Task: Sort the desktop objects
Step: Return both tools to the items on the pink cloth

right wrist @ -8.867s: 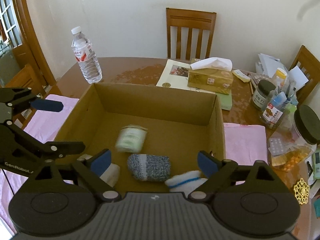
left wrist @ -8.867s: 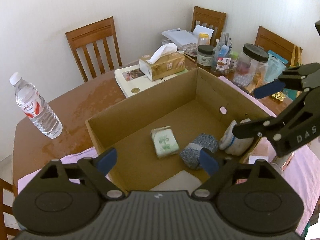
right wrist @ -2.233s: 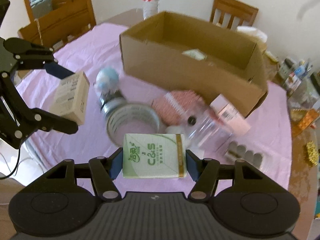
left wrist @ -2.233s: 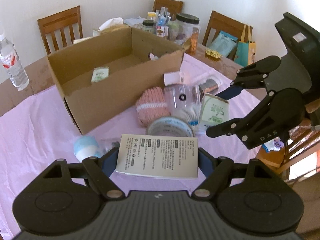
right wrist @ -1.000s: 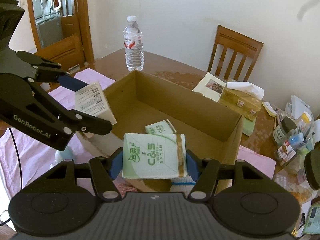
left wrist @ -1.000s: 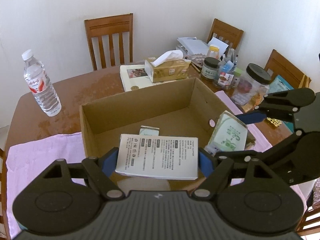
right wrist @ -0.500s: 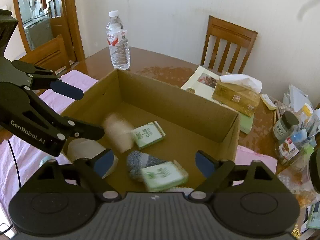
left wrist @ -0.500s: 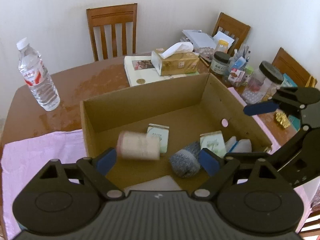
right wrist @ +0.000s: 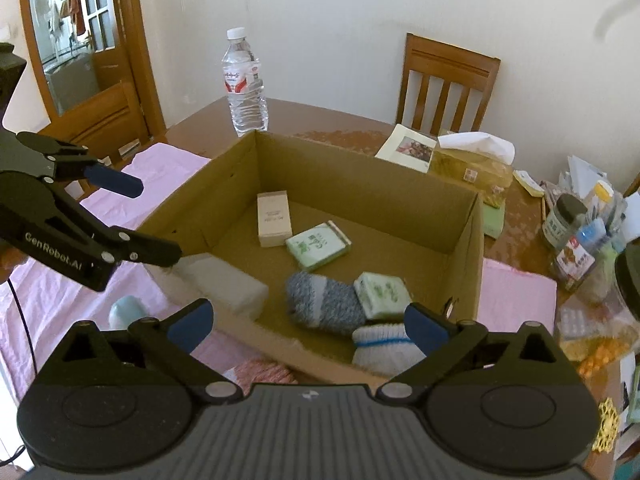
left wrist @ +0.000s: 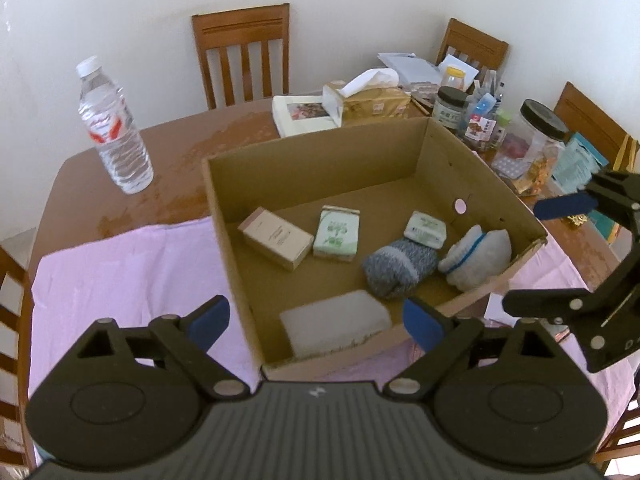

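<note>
An open cardboard box (left wrist: 312,156) (right wrist: 360,184) stands on the pink cloth. Inside lie a beige carton (left wrist: 276,238) (right wrist: 274,219), a green tissue pack (left wrist: 337,233) (right wrist: 318,246), a second green pack (left wrist: 426,229) (right wrist: 382,290), a grey-blue sock roll (left wrist: 400,266) (right wrist: 324,298), a white sock roll (left wrist: 476,258) (right wrist: 386,346) and a white block (left wrist: 334,326) (right wrist: 224,280). My left gripper (left wrist: 316,322) (right wrist: 136,216) is open and empty over the box's near edge. My right gripper (right wrist: 306,322) (left wrist: 560,252) is open and empty at the box's right side.
A water bottle (left wrist: 114,128) (right wrist: 245,82), a tissue box (left wrist: 366,100) (right wrist: 472,164), a booklet (left wrist: 302,114) and several jars (left wrist: 532,148) stand on the wooden table behind. A pink sock roll (right wrist: 264,374) and a pale blue item (right wrist: 126,312) lie on the cloth outside the box.
Both grippers opened and dropped their loads into the box: the beige carton from the left, the green pack from the right. Both now lie still on the box floor.
</note>
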`<state>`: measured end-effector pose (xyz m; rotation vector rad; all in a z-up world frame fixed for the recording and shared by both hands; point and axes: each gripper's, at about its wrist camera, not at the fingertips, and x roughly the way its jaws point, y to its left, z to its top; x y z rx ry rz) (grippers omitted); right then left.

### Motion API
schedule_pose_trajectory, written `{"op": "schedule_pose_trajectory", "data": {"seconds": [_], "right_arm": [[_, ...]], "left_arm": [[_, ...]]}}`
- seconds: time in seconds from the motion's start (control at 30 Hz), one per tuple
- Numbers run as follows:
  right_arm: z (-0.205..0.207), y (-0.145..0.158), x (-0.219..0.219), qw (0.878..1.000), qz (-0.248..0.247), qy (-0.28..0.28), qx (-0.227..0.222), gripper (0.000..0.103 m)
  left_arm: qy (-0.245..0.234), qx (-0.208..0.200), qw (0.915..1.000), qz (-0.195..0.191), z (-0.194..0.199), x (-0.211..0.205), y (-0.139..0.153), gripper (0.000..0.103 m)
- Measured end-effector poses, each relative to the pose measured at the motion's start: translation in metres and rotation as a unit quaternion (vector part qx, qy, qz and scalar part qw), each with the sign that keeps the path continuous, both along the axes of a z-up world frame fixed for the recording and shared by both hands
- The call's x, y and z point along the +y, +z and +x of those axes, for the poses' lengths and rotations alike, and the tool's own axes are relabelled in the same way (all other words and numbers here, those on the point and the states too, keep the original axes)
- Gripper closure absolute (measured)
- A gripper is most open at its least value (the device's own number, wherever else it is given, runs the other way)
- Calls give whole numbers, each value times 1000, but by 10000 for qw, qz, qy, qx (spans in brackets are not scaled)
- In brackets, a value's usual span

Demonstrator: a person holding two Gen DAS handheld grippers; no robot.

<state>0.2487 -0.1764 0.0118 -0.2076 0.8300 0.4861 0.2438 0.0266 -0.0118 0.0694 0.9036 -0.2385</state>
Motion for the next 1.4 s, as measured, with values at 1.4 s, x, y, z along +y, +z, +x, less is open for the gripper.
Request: {"op": "schedule_pose_trajectory", "data": {"seconds": [1.4], "right_arm": [[-97,-63,40,9872,273,1424,665,0]], "left_arm": [[932,736,9929,-111,-117,19,-65,9]]}}
